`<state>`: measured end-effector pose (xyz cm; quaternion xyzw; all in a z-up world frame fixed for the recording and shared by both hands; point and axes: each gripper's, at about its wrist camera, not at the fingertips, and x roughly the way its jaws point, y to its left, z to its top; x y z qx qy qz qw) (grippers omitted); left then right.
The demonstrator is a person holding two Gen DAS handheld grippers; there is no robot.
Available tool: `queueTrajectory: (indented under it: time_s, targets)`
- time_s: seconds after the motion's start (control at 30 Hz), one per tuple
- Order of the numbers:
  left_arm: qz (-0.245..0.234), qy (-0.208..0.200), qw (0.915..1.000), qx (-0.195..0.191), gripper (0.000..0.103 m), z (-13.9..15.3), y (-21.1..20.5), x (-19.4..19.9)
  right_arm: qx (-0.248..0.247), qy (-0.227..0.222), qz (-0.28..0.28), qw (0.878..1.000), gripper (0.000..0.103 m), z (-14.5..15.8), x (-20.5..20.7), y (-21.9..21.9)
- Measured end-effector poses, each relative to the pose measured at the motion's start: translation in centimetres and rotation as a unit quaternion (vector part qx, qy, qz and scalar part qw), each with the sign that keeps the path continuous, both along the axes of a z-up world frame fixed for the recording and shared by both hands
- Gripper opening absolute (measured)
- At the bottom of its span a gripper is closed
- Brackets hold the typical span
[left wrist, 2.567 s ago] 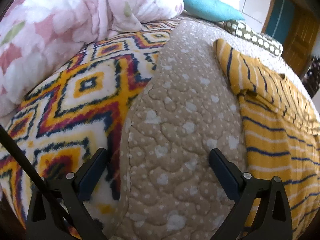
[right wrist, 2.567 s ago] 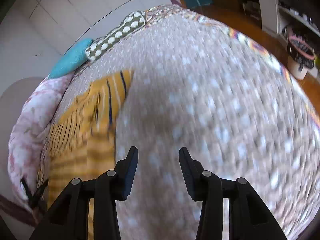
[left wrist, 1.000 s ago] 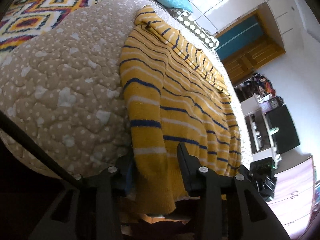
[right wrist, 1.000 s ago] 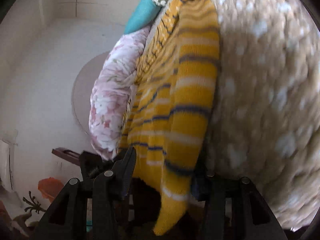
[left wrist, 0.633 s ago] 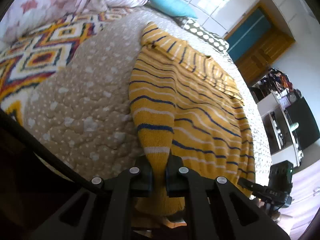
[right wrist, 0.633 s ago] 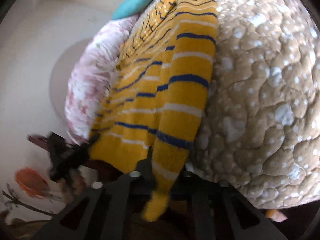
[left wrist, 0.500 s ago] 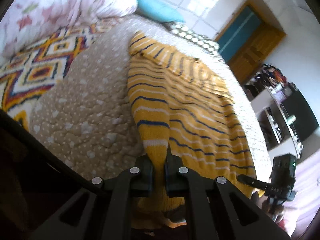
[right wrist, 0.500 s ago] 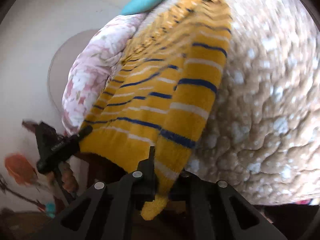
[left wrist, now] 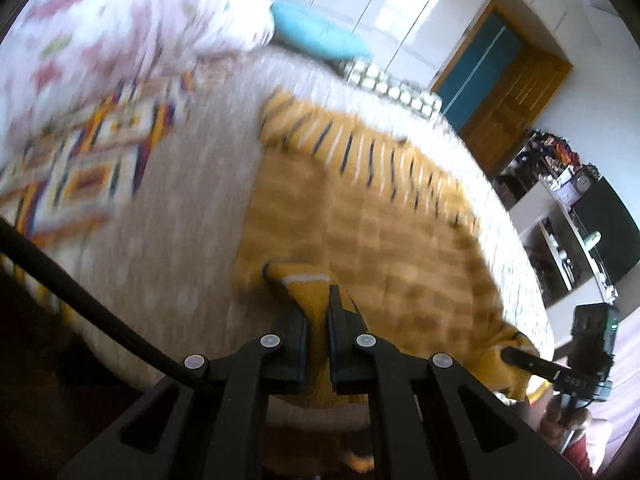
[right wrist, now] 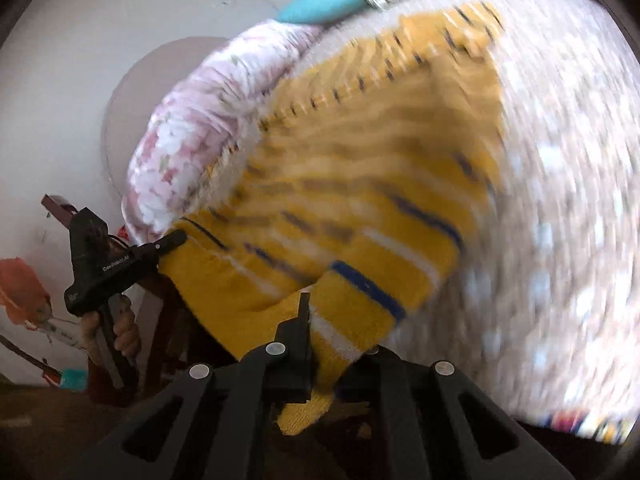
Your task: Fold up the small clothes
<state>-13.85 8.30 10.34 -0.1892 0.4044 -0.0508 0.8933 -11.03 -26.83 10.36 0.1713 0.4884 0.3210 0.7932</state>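
We have the left gripper [left wrist: 318, 312] and the right gripper [right wrist: 320, 340] each clamped on a near corner of the yellow striped sweater [left wrist: 360, 216] spread on the quilted bed [left wrist: 168, 264], so the fold looks barely begun.

Motion blur smears the sweater [left wrist: 360, 216] stripes and quilt [left wrist: 180, 208] dots in both views. The right gripper [right wrist: 332, 344] far finger is hidden behind the cuff.

Both grippers now lift the sweater's [left wrist: 360, 232] hem onto the bed.
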Motion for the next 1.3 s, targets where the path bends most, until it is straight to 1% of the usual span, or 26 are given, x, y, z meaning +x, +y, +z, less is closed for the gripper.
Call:
queueTrajectory:
  time_s: [0.03,0.1,0.13,0.17,0.23,0.3,0.37,0.43,0.53,0.57,0.6,0.63,0.67,0.7,0.73,0.77,0.8,0.83,0.9,0.97,1.07,1.13,1.2,1.3]
  targets:
    - [0.001,-0.011,0.9999,0.008,0.007,0.7,-0.2,1.3,0.002,-0.021,-0.005,1.0,0.008,1.2,1.4,0.2]
    - [0.008,-0.031,0.9992,0.026,0.007,2.0,-0.4,5.3,0.0,-0.057,-0.018,0.998,0.008,3.2,4.1,0.6]
    - [0.01,-0.033,0.999,0.027,0.007,2.4,-0.4,7.1,-0.005,-0.078,-0.031,0.996,0.008,4.2,5.9,0.7]
    - [0.014,-0.033,0.999,0.025,0.007,2.8,-0.4,9.4,-0.007,-0.092,-0.044,0.995,0.008,5.0,7.9,0.8]
    - [0.021,-0.029,0.9991,0.022,0.007,3.2,-0.2,14.0,-0.009,-0.107,-0.06,0.992,0.008,6.0,11.1,1.4]
    - [0.028,-0.018,0.999,0.031,0.007,3.2,-0.4,18.5,-0.025,-0.121,-0.072,0.99,0.008,6.5,14.2,2.1]
    - [0.034,0.001,0.9983,0.047,0.007,2.5,-0.6,23.0,-0.046,-0.123,-0.087,0.988,0.008,6.2,17.9,2.8]
    - [0.038,0.033,0.997,0.059,0.007,1.1,-0.8,27.0,-0.059,-0.113,-0.102,0.987,0.008,5.3,20.8,3.5]
    - [0.037,0.069,0.9954,0.054,0.009,-1.2,-0.6,30.0,-0.075,-0.085,-0.116,0.987,0.008,3.1,24.6,3.8]
    - [0.037,0.073,0.9954,0.05,0.01,-1.7,-0.6,30.2,-0.074,-0.074,-0.119,0.987,0.01,2.5,25.5,3.3]
    - [0.034,0.075,0.9957,0.042,0.011,-2.1,-0.3,30.6,-0.068,-0.06,-0.127,0.988,0.01,1.8,26.6,2.7]
    - [0.03,0.073,0.9962,0.036,0.014,-2.3,-0.1,30.7,-0.055,-0.045,-0.138,0.988,0.011,1.0,27.5,2.0]
    - [0.023,0.066,0.9971,0.03,0.016,-2.3,0.2,30.8,-0.039,-0.03,-0.147,0.988,0.014,0.4,28.2,1.3]
    - [0.016,0.059,0.9978,0.026,0.024,-2.1,0.4,30.9,-0.025,-0.018,-0.154,0.988,0.017,-0.1,28.8,0.6]
    - [0.015,0.051,0.9982,0.026,0.039,-1.9,0.7,31.1,-0.014,-0.006,-0.166,0.986,0.02,-0.7,29.7,-0.1]
    - [0.021,0.038,0.9986,0.031,0.047,-1.4,1.1,31.1,-0.007,0.003,-0.181,0.984,0.028,-1.2,30.5,-0.9]
    - [0.03,0.024,0.9988,0.032,0.062,-0.7,1.6,30.9,-0.004,0.009,-0.194,0.981,0.035,-1.6,31.1,-1.5]
    - [0.036,0.013,0.9988,0.029,0.068,-0.2,2.0,30.9,-0.001,0.015,-0.204,0.979,0.037,-2.0,31.5,-1.9]
    - [0.047,0.005,0.9987,0.019,0.071,0.7,3.0,30.7,0.017,0.031,-0.218,0.975,0.043,-2.7,32.3,-2.7]
    - [0.043,0.007,0.999,0.006,0.071,1.1,3.8,30.2,0.033,0.045,-0.229,0.972,0.045,-3.1,32.8,-3.3]
    - [0.042,0.016,0.9989,0.008,0.072,0.8,4.2,28.6,0.038,0.035,-0.234,0.971,0.056,-2.1,32.6,-3.8]
    - [0.036,0.025,0.999,0.009,0.072,0.4,4.3,27.2,0.033,0.023,-0.236,0.971,0.059,-1.0,32.1,-4.2]
    - [0.033,0.032,0.9987,0.021,0.072,-0.1,4.2,25.6,0.022,0.008,-0.244,0.969,0.066,0.1,31.3,-4.9]
    - [0.027,0.03,0.9964,0.074,0.072,-0.8,3.7,22.5,-0.009,-0.01,-0.242,0.97,0.069,1.7,29.3,-6.0]
